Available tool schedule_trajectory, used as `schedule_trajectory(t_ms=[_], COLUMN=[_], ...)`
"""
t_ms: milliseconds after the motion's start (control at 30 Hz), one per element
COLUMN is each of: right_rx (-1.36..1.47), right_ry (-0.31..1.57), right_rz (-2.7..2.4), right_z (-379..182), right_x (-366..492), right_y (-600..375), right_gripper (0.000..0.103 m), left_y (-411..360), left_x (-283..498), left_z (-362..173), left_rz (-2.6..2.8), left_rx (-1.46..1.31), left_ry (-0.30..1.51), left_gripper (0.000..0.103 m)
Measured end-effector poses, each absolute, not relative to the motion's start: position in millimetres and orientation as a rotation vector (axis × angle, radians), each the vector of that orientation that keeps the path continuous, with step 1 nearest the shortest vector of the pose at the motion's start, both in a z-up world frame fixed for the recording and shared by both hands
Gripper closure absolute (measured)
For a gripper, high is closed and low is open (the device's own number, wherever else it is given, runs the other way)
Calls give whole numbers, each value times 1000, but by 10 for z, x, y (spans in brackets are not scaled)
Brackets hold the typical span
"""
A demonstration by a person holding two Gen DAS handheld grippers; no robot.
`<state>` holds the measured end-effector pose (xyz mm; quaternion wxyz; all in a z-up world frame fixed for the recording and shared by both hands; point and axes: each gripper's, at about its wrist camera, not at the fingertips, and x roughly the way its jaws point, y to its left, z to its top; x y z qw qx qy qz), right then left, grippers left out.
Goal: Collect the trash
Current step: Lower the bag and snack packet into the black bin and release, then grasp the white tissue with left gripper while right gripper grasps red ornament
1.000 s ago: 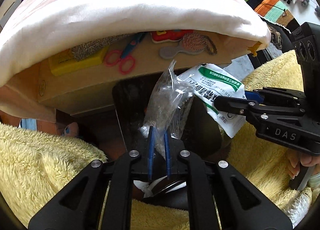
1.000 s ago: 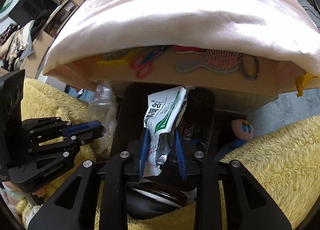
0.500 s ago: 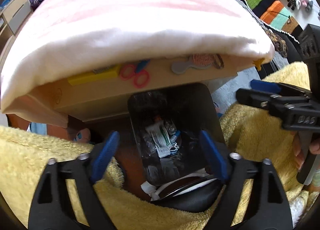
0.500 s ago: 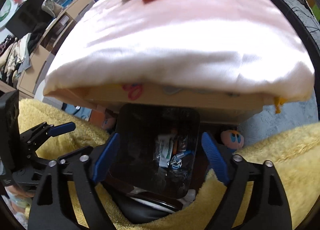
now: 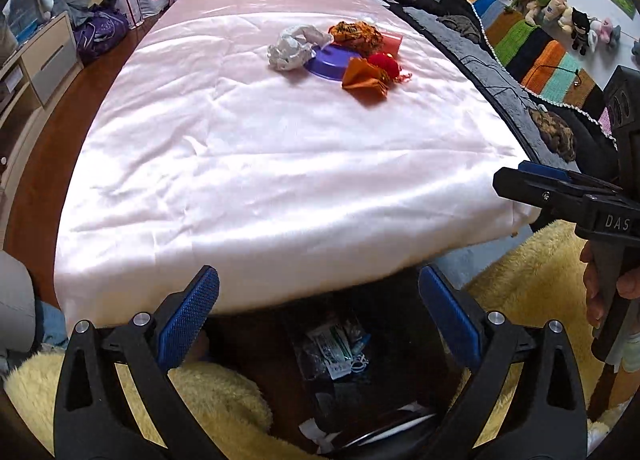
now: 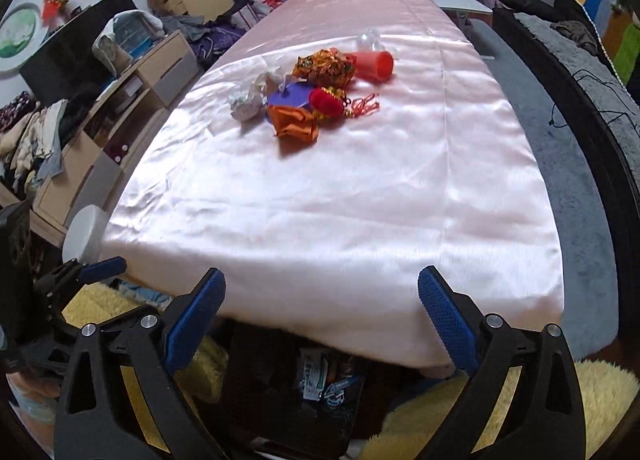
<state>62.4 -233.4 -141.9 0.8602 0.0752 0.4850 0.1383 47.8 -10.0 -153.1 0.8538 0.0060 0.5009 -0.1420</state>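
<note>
Left tool (image 5: 320,308): blue pads spread wide apart, nothing between them; it hangs over the near edge of the table (image 5: 248,180), which is draped in a pale pink cloth. Below it, at the table's foot, a dark bin (image 5: 360,364) holding a green-and-white packet (image 5: 334,344) and clear wrappers.

On the cloth, toward the far end, one pile of trash: crumpled white paper (image 5: 294,48), touching a purple dish (image 5: 328,64), an orange wrapper (image 5: 364,78) in front, a red ornament (image 5: 384,62) just beside it, a patterned orange bag (image 5: 356,33) behind, and a red cup (image 6: 374,65) to the right.

Right tool (image 6: 322,308): pads likewise wide apart, empty, also over the near table edge above the bin. Yellow fluffy rug (image 6: 500,412) flanks the bin.
</note>
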Motion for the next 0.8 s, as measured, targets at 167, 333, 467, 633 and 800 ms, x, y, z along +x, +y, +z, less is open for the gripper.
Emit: schedule_trajectory(t_ms=[167,333,467,633,800], right_rx=[162,155,161,175,205], right_ry=[996,977,967,965,987], right_rz=[271,252,239,245,280], right_z=[-1389,-1370,-1384,-1456,-1542], right_x=[951,1292,1571,1892,2127], right_y=[-2352,-2330,-2303,-2264,-2199], right_gripper=[6,6,6,16,41], left_y=[-33,7,3,-49,-134], left_x=[860,1232,1525,1858,2170], left_z=[-1440,-1403,-1386,-1360,-1373], left_rz=[-273,-259,-252,-266,-278], left_rx=[15,15,15,18,40], left_ry=[1030,1010,995,983,969], left_gripper=[8,14,16,16,18])
